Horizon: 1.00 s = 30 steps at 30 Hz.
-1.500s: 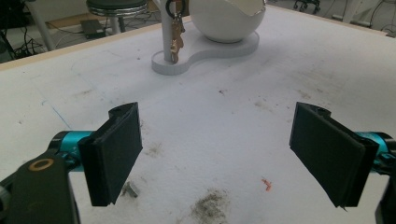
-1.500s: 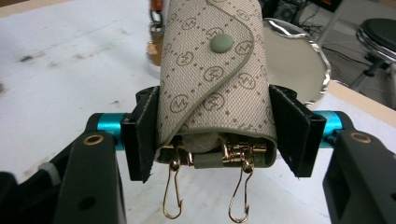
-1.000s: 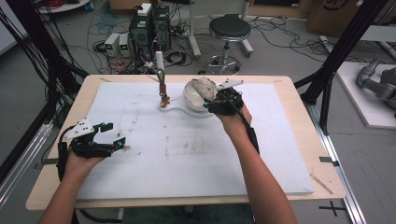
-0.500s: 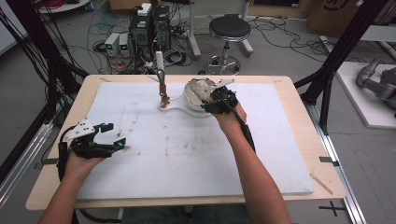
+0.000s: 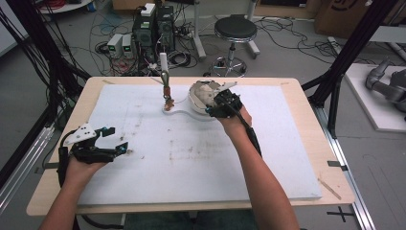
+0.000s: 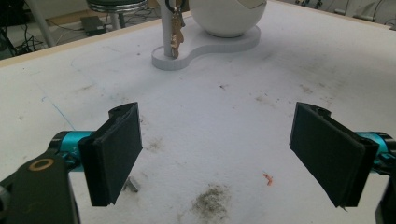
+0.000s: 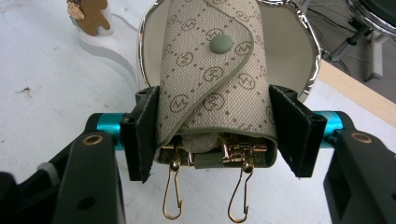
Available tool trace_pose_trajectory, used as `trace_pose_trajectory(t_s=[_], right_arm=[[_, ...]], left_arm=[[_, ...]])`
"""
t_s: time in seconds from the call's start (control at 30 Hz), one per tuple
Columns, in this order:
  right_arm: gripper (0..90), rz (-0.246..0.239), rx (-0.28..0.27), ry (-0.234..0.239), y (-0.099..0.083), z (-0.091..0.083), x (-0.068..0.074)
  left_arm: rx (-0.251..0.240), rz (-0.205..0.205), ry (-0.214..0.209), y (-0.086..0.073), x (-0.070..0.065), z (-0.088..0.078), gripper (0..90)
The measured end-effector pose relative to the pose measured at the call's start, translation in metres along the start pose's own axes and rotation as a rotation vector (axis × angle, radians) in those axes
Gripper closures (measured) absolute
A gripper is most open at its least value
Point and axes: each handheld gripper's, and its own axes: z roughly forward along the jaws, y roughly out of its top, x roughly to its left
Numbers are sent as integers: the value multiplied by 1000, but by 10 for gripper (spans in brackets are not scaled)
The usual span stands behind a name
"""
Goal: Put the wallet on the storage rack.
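— Cables, power boxes and a round stool (image 5: 234, 28) are crowding the floor along the top of the high view. What is sitting on the white mat (image 5: 143, 143) below them?

— In the upper middle of that frame a white bowl (image 5: 196, 93) is standing on a flat white base (image 5: 179, 112), with a thin post (image 5: 164, 67) rising at the base's left end and a small brown charm (image 5: 167, 98) hanging on it. The right gripper (image 5: 221, 101) is reaching over the bowl's right side. The left gripper (image 5: 110, 141) is resting at the lower left, well apart from all of it.

— And what is the left gripper view giving us?

— Its two black jaws are standing wide apart at the frame's left and right edges, with bare, smudged mat between them. The base (image 6: 205, 49), the post (image 6: 166, 23), the charm (image 6: 175, 35) and the bowl (image 6: 226, 16) are sitting far off at the top centre.

— What is the right gripper view showing?

— A beige key pouch (image 7: 212, 70) is running up the middle of the frame. It is covered in a small printed round logo, edged in green piping, with a pointed flap fastened by a green snap. At its lower, open end gold key hooks (image 7: 173, 196) are dangling toward the bottom edge. The jaws are pressing on the pouch's two sides near that lower end, so the right gripper (image 7: 212, 135) is gripping it. The pouch's upper part is lying over the bowl (image 7: 299, 70), whose shiny rim is framing it, and the charm (image 7: 86, 14) is peeking in at the upper left.
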Motion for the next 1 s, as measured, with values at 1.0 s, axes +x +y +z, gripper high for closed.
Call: trace_pose_trajectory(t_s=[1.0], right_arm=[[225, 13, -49, -71, 11, 2, -4]], left_arm=[[-1, 0, 6, 0, 0, -3, 169]])
